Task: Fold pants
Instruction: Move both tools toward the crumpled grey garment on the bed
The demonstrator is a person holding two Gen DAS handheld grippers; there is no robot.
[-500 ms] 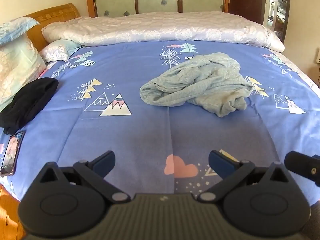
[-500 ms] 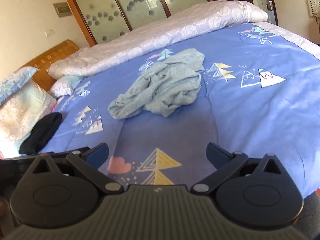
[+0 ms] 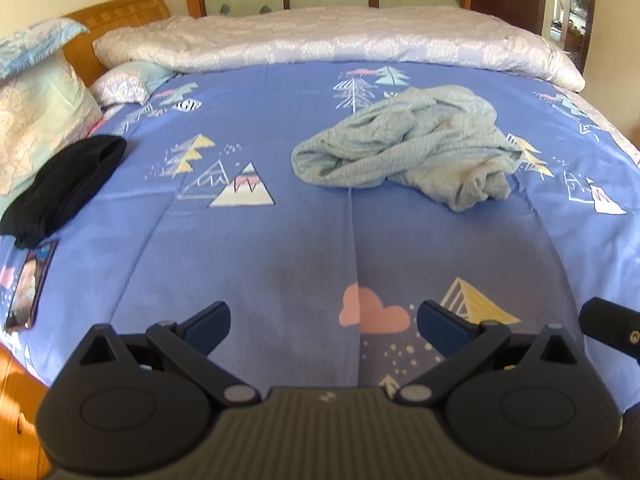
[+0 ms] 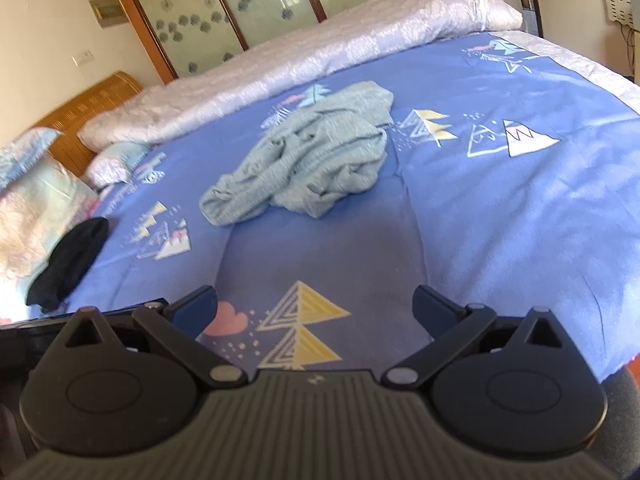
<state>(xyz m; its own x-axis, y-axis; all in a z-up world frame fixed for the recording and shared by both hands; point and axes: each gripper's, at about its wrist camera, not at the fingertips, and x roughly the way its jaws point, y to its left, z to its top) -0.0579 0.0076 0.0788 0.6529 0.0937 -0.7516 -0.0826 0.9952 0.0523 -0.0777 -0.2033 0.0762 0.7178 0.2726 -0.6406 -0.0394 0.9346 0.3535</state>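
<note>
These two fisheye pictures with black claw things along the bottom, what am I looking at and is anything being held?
A person holds a two-finger gripper in each hand, each with a camera looking along its fingers. One picture is from the left gripper, the other from the right gripper. Both are open and hold nothing. Ahead, on a blue patterned bedsheet, lie crumpled light blue-grey pants, waiting to be folded. At the left are a black garment, a phone and pillows; a pale quilt lies along the far side.
</note>
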